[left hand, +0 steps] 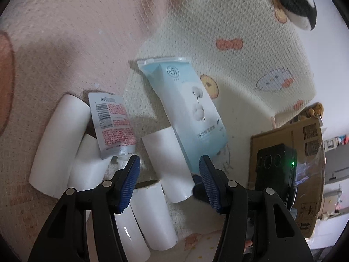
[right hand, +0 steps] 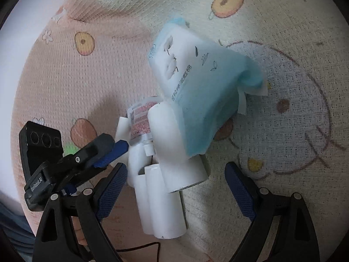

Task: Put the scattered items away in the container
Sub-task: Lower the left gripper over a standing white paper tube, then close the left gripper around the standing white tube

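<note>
both my grippers are spread wide and holding nothing: the left gripper (left hand: 170, 170) hangs over the pile, the right gripper (right hand: 176, 181) straddles it from the other side. the white rolls (left hand: 161, 159) lie bunched at lower centre of the frame, with the blue packet (left hand: 189, 113) leaning across one and the grey pouch (left hand: 113, 126) resting on two more. i judge that pinching a roll could tip the packet off or send rolls rolling across the blanket (left hand: 240, 50). only the left view shows the cardboard box (left hand: 303, 159), at the right edge; the right view alone shows the packet's crumpled far end.
</note>
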`<state>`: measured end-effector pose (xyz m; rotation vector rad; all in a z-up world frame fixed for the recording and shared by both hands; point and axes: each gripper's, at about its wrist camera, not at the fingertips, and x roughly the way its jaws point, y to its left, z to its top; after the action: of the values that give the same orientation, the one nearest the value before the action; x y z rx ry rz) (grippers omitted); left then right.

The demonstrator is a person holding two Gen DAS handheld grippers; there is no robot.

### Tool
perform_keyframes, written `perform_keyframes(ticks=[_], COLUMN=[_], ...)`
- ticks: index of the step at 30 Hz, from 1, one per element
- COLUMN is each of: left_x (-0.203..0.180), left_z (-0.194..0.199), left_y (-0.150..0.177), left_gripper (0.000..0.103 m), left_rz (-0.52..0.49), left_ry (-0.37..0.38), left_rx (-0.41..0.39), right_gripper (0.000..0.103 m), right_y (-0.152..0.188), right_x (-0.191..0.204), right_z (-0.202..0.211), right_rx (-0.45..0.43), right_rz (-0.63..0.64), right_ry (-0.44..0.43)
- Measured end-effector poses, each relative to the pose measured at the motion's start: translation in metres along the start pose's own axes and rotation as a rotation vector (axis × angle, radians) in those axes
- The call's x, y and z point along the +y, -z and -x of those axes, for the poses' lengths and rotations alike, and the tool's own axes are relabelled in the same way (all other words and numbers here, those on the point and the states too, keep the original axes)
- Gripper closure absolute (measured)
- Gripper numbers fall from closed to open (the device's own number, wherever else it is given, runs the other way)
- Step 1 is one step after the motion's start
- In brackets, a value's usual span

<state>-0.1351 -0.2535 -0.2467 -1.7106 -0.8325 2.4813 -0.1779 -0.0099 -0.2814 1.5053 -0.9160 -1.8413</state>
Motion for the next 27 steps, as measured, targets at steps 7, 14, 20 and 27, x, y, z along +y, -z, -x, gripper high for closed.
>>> perform_keyframes(ticks=[7,14,20,27], left_x=[0.000,-0.006,-0.015,-0.030], left_z=[-0.016,-0.041,-0.063,-0.066], left_y=[-0.011,-0.017,-0.022,-0.020], left_gripper=[0.043,0.043,0.043,0.056], left_rz=[0.003,-0.010,-0.028,-0.060], left_ry=[-0.020,-0.065,-0.114,-0.107], left_rx=[0.078,0.146,0.188,0.181], right_gripper=[0.013,0.021,0.033,0.043], right_y=[0.021,0.026,0.023,0.029], right_x=[0.031,0.044,0.051,0.036], right_z=[-0.011,-0.016,-0.018,-0.007], right_rx=[-0.016,-0.007,-0.036,-0.064], right_rz=[0.238,0.267,0.320,0.288], right_ry=[0.156,0.241,0.294,0.228])
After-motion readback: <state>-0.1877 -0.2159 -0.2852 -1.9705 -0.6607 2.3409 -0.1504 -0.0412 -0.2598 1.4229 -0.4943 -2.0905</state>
